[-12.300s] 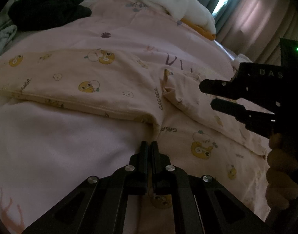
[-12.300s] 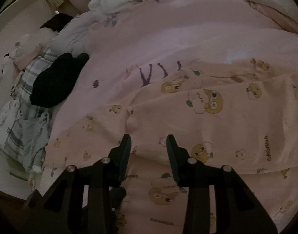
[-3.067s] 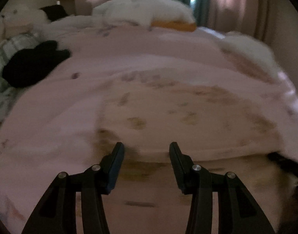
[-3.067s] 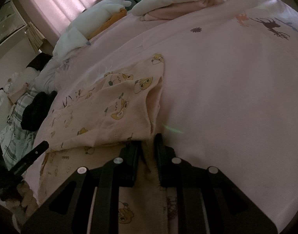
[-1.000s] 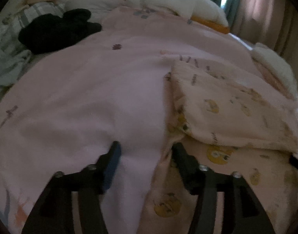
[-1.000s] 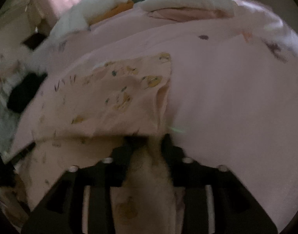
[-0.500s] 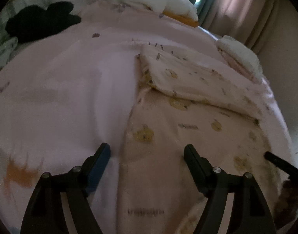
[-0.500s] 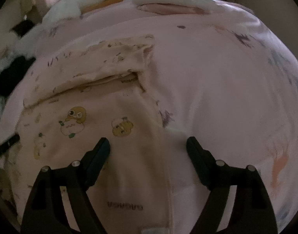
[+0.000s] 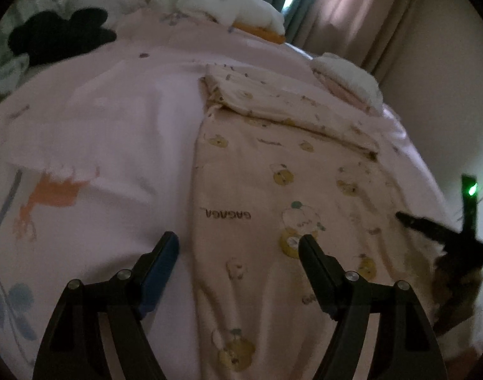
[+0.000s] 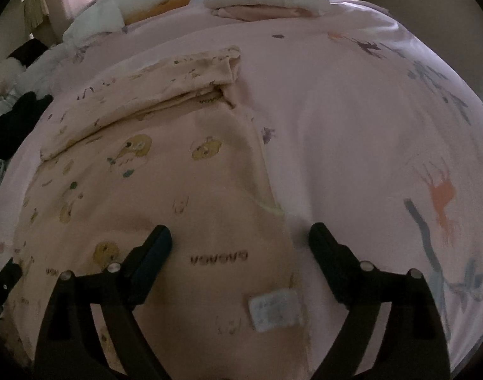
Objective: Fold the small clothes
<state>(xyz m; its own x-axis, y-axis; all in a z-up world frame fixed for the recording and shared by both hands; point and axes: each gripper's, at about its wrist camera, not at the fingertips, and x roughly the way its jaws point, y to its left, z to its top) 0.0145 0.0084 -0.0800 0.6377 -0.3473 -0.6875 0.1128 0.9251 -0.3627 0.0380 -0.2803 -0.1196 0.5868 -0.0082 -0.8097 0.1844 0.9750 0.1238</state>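
Pink bedding printed with small animals covers the bed and fills both views in dim light. Nearest in the left wrist view, the left gripper stands with its jaws wide apart, one finger over bare sheet and the other over cloth, gripping nothing. The right gripper likewise gapes — its jaws have just been opening — and it straddles the garment's right edge with the cloth lying free beneath, not pinched.

That garment is the peach printed garment, patterned with yellow cartoon chicks and the word GAGAGA. It lies flat on the bedding, running away from both grippers, a white care label showing near its close end. Its far part is folded back on itself into a thicker band lying across the top.

At the right edge of the left view the other gripper's dark finger reaches over the cloth's edge, with a green light above it.

Farther off, a stack of folded white and pink cloth sits near the bed's far side, a white and orange pillow beside it, a black garment to the left — and pink curtains behind.
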